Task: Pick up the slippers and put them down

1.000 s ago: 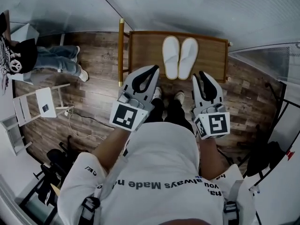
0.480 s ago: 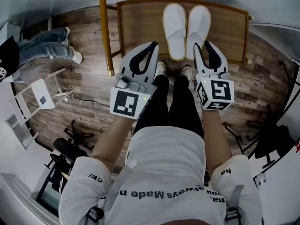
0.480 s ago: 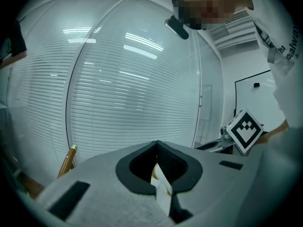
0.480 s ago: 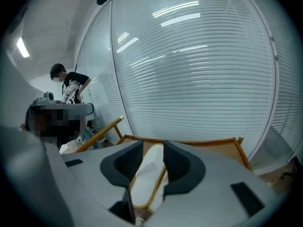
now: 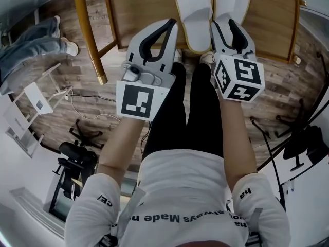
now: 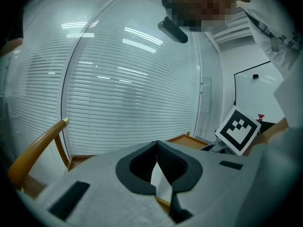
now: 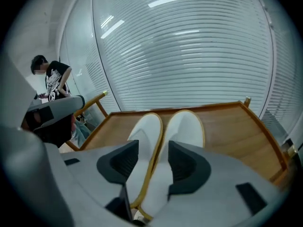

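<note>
Right tongs now lower, above slippers (jaws opening, empty).

My left gripper looks like matt grey plastic. Just ahead of it, the slippers are soft white cloth with tan edging, lying on a smooth, varnished wooden table.

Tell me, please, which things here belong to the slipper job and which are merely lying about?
Job in hand:
white slippers, on the wooden bench
left tongs, shut and empty
right tongs, opening, slipper heels showing in the gap, not gripped

Lying about:
bystander's legs
white stand
floor cable
black stand
</note>
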The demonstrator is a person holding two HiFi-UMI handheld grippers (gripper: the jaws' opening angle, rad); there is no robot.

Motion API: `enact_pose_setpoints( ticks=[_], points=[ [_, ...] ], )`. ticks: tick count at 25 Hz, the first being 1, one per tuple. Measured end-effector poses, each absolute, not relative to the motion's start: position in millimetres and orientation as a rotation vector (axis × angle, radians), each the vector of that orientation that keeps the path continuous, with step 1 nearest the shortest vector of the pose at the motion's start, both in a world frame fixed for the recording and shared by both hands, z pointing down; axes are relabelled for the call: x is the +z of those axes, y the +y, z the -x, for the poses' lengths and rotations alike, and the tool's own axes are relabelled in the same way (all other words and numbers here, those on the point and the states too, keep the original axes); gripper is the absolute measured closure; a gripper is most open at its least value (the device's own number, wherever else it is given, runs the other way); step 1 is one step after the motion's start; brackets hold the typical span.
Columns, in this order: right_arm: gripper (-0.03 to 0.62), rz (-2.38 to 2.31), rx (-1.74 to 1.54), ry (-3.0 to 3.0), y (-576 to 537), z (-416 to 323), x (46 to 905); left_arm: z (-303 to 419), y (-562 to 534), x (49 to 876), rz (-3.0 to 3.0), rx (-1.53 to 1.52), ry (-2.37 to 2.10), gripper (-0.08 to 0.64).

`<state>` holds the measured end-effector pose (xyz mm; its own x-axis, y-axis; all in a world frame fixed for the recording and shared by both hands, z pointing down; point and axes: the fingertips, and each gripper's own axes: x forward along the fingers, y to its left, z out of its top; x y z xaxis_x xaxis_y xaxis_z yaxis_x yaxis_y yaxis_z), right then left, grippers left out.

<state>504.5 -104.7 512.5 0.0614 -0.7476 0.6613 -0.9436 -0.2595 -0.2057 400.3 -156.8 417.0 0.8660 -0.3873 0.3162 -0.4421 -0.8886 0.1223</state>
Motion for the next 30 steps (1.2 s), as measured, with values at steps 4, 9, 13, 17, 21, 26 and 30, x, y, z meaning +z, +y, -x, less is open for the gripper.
enact_pose_setpoints(
  ticks=[4, 9, 13, 17, 21, 26, 30],
  points=[
    [0.407, -2.053, 1.04, -1.68, -116.4, -501.9, 538.7, -401.1, -168.2, 445.9, -2.834, 0.423, -0.65, 0.549],
    [0.408, -2.039, 1.063, -1.642, -126.3, -505.9, 558.7, -402.2, -175.6, 467.6, -2.818, 0.439, -0.648, 0.549],
    [0.411, -2.035, 1.023, -1.633, -136.6, -509.3, 562.2, -403.5, -178.0, 469.0, -2.827, 0.443, -0.651, 0.549],
    [0.557, -2.041, 0.978, -1.609, -142.3, -512.2, 562.5, -399.2, -181.3, 467.9, -2.824, 0.45, -0.667, 0.549],
    [0.566, -2.056, 0.958, -1.624, -138.9, -518.8, 548.6, -398.3, -181.5, 454.9, -2.818, 0.441, -0.697, 0.549],
    [0.568, -2.071, 0.944, -1.644, -134.2, -523.8, 510.8, -394.7, -182.3, 422.5, -2.805, 0.429, -0.725, 0.549],
    [0.569, -2.09, 0.935, -1.661, -129.0, -533.8, 471.0, -395.5, -178.4, 389.8, -2.803, 0.411, -0.711, 0.549]
  ],
)
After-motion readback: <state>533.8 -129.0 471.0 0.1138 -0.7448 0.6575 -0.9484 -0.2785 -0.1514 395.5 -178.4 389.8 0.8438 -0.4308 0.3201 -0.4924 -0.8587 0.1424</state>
